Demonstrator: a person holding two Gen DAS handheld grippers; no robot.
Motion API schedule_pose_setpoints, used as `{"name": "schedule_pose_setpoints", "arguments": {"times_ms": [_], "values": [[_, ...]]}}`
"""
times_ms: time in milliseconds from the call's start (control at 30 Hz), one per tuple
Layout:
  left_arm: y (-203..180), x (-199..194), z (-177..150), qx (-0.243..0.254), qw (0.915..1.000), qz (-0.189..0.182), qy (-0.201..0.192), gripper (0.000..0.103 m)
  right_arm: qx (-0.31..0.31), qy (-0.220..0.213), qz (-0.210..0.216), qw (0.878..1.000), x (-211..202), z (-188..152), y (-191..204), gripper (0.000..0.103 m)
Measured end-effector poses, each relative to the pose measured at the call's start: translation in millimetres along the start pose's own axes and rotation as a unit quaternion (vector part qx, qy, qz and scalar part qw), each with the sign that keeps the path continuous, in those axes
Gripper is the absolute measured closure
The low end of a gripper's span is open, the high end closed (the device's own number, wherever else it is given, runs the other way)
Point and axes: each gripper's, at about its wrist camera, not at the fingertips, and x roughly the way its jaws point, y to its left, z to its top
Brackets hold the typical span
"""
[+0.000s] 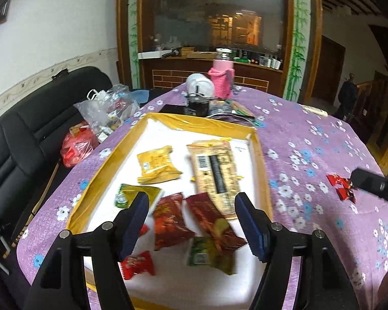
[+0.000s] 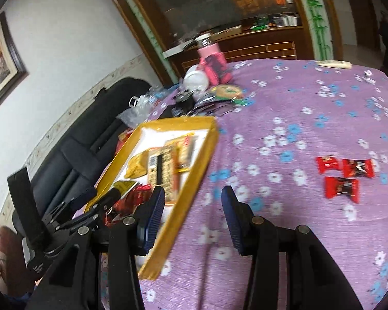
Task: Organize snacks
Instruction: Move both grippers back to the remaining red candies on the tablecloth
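Snacks number eight in the yellow tray point(image 1: 258, 152); three red candies point(image 2: 341, 188) lie right of it on the worktop point(image 2: 297, 103). Jaws of the left gripper point(image 1: 191, 222) and right gripper point(image 2: 194, 217) stand apart, holding nothing.

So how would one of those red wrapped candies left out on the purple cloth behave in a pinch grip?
The red candies look small and light, so easy to lift. Glossy wrappers may slip between the pads. Twisted ends look floppy; the middle is likely firmer. Flat, so unlikely to roll.

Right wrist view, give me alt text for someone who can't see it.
The right gripper hangs open and empty over a purple floral tablecloth, with three red candies lying ahead to its right. To its left a yellow-rimmed tray holds snack packets, and the left gripper reaches over its near end.
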Motion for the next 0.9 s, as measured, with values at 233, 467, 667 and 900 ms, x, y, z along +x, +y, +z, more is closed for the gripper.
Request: {"name": "schedule_pose_setpoints", "arguments": {"times_ms": [233,467,667,900], "values": [[-37,-10,3,0.039,0.9991,-0.016,-0.003,0.03,0.029,-0.037,-0.028,0.999,-37,13,-54,0.059],[-87,-17,4,0.101,0.994,-0.044,-0.002,0.028,0.057,-0.032,-0.063,0.996,-50,25,-126,0.059],[-125,-5,2,0.119,0.9882,-0.088,0.042,0.028,0.099,0.021,-0.053,0.993,-15,12,-176,0.067],[-154,6,-11,0.139,0.9836,-0.098,0.061,0.028,0.137,0.029,-0.073,0.987,8,3,-199,0.072]]}}
